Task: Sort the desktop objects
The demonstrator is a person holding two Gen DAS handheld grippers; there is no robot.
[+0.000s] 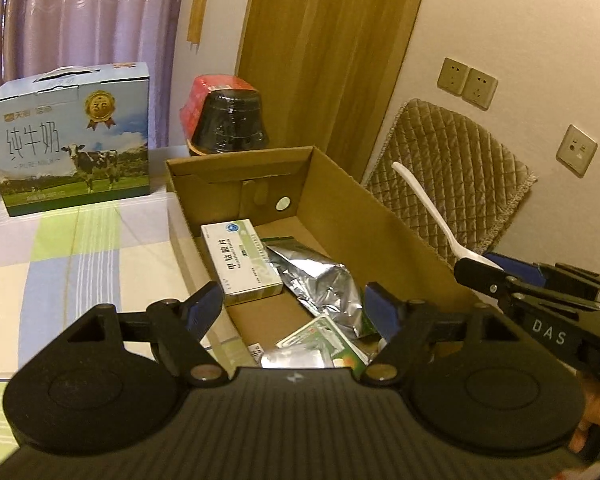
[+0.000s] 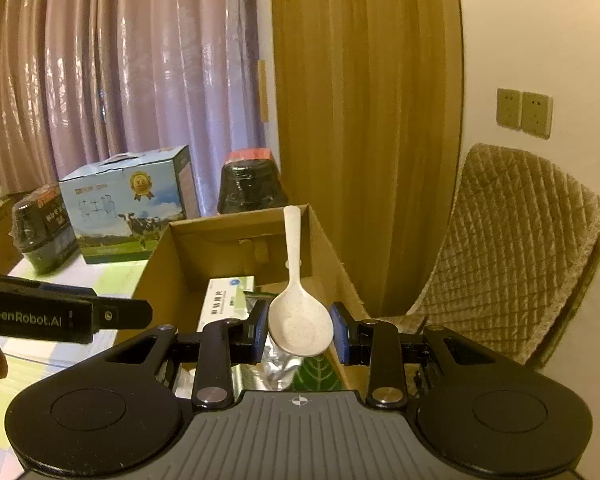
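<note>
1. The right gripper (image 2: 300,334) held a pale plastic spoon (image 2: 298,312) at the centre of the right wrist view, its fingers closed on the two sides of the bowl, the handle pointing up and away over the cardboard box (image 2: 328,240).
2. In the left wrist view the spoon (image 1: 432,216) rose from the right gripper (image 1: 480,270) at the right edge of the frame, just beside the box's (image 1: 364,208) right wall.
3. The left gripper (image 1: 294,304) sat low in that frame over the near end of the box with its fingers spread and nothing between them.
4. Inside the box lay a white medicine carton (image 1: 242,264), a crumpled foil pouch (image 1: 320,280) and some flat packets (image 1: 316,344) nearest the camera.
5. The spoon looked light, stiff and smooth; a grip on the rounded bowl could let it swivel or slip, so the neck of the handle would probably be a surer hold.
6. The foil pouch seemed soft and slippery, best pinched at a flat edge; the carton looked light and rigid, easily taken across its narrow sides.
7. A milk box (image 1: 72,140) stood on the checked surface (image 1: 80,256) at upper left.
</note>
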